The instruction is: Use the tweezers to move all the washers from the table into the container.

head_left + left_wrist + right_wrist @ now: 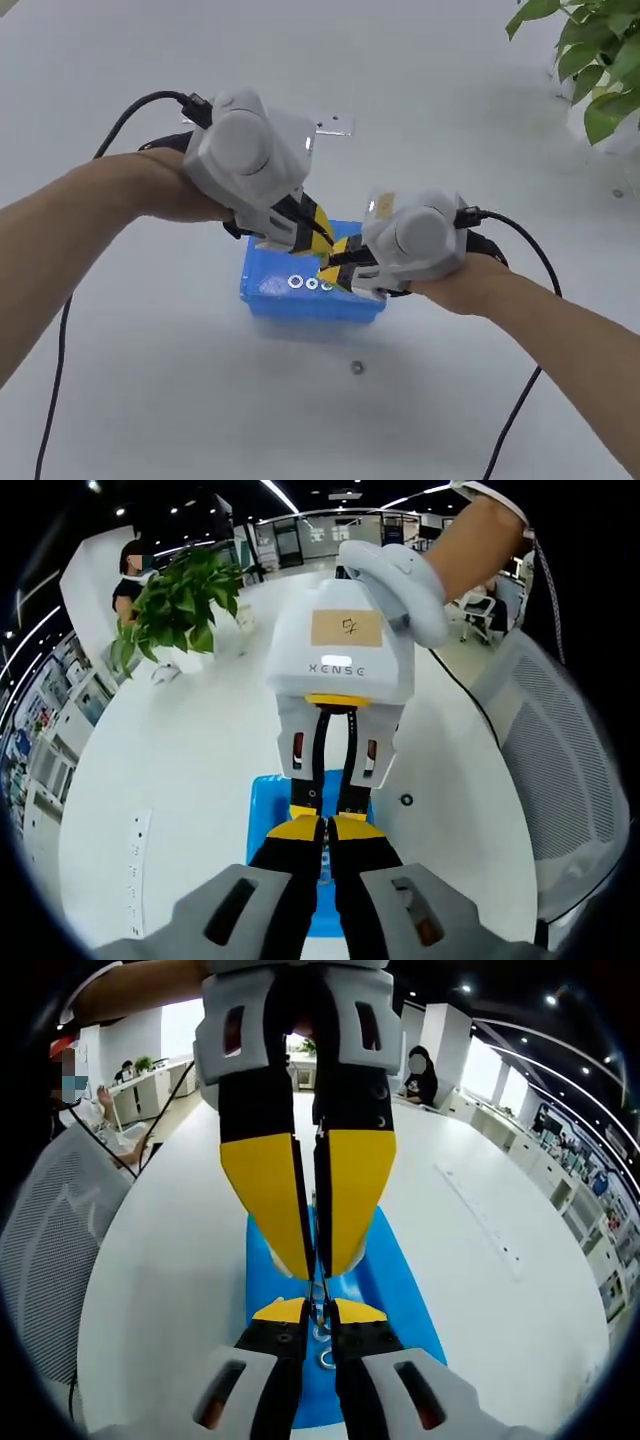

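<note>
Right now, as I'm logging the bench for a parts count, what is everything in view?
table: one, white
container: one, blue, on the table below the grippers
washers in the container: three visible, silver, in a row
loose washer: one, silver, on the table nearer than the container
tweezers: one, thin metal, pinched by both grippers over the container
power strip: one, white, on the table
plant: one, green, table's far right
cables: two, black, trailing from the grippers
left gripper: grey, yellow-black jaws, shut
right gripper: same colours, shut
hands: two, one holding each gripper
</note>
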The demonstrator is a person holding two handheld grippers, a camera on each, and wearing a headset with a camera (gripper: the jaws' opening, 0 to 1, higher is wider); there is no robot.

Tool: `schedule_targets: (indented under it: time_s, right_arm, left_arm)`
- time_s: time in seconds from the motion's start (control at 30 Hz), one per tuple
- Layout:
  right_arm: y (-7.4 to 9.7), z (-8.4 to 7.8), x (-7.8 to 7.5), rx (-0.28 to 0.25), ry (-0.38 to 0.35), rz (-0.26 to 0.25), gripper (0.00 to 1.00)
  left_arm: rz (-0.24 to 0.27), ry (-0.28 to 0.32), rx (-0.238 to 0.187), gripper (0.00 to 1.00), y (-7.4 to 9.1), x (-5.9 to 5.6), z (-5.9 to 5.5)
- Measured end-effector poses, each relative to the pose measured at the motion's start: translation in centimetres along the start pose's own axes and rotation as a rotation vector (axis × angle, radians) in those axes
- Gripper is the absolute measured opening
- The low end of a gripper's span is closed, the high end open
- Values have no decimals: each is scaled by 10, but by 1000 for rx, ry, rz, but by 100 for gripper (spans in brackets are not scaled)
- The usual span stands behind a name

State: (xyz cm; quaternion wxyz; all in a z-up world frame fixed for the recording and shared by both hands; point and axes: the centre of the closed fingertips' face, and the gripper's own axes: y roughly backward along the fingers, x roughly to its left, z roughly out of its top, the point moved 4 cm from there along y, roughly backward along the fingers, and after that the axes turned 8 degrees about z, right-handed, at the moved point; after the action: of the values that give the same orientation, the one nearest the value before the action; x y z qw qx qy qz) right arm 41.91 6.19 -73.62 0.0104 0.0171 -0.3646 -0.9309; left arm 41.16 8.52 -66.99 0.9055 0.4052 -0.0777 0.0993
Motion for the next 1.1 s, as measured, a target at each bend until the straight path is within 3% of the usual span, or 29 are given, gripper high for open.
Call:
schedule_targets:
  time_s: [0.53, 1.1]
  right_arm:
    - [-16, -9, -12, 7, -15, 21, 10]
    - [-16, -9, -14, 4, -27, 31, 11]
  left_arm:
    - [-10, 28, 2, 6, -12, 10, -16]
    - [-13, 47, -15, 6, -12, 12, -15]
